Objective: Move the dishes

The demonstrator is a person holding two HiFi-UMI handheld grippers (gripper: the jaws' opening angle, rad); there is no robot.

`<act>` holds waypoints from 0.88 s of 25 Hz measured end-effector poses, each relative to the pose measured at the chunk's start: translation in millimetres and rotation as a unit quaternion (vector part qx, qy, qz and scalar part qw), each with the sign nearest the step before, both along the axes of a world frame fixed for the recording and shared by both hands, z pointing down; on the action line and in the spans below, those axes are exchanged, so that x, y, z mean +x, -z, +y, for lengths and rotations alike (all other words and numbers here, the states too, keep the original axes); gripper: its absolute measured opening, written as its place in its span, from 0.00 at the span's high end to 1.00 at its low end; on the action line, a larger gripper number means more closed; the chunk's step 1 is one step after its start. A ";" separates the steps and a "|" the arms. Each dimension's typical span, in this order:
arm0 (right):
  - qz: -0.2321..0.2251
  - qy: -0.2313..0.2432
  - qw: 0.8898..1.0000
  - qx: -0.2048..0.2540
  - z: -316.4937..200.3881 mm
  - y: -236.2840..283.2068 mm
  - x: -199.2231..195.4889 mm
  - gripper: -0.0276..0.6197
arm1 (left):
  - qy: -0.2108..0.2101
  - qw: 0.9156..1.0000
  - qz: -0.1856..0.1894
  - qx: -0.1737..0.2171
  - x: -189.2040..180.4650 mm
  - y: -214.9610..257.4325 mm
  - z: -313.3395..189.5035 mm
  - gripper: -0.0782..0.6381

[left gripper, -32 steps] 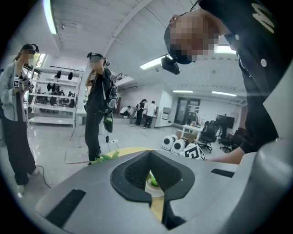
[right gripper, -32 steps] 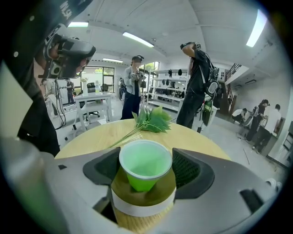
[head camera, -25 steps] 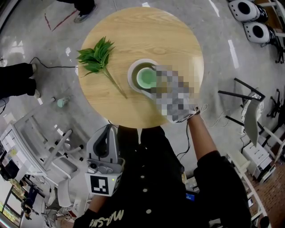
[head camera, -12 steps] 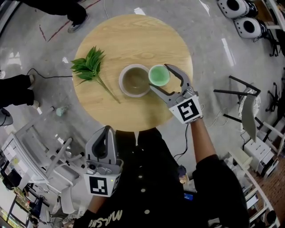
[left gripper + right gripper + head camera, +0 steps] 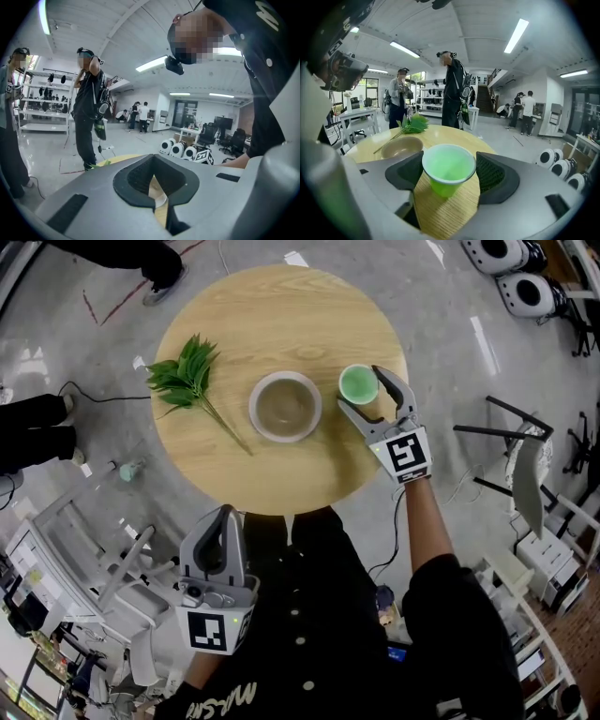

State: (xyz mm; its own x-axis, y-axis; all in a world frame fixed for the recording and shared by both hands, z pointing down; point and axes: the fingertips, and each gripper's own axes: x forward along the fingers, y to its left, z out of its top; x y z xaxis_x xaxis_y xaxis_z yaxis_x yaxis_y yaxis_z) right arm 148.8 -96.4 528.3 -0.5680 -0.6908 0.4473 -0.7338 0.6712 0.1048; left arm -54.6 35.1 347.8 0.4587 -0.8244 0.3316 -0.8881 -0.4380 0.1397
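A small green cup sits between the pads of my right gripper, which is shut on it at the rim. The cup is low over the right part of the round wooden table, to the right of a beige bowl. The bowl stands near the table's middle with nothing in it. My left gripper hangs below the table's near edge, with its jaws together and nothing between them.
A green leafy sprig lies on the table's left side. Two people stand beyond the far edge. A white rack is on the floor at lower left, and black chair frames are at right.
The green cup was inside the bowl. My right gripper has carried it out and rightward, toward the table's right edge. The bowl and the left gripper have stayed in place.
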 end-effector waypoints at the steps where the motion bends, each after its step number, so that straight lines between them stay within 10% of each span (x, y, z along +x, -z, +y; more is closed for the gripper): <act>1: -0.001 -0.001 1.000 0.001 -0.5 -1.3 1.0 0.42 | -0.003 1.000 -0.002 0.002 0.5 -0.4 0.3 0.87; 22: 0.008 0.002 1.000 -0.005 9.6 -23.4 7.8 0.33 | -0.006 1.000 0.003 0.004 13.0 -2.6 -1.6 0.87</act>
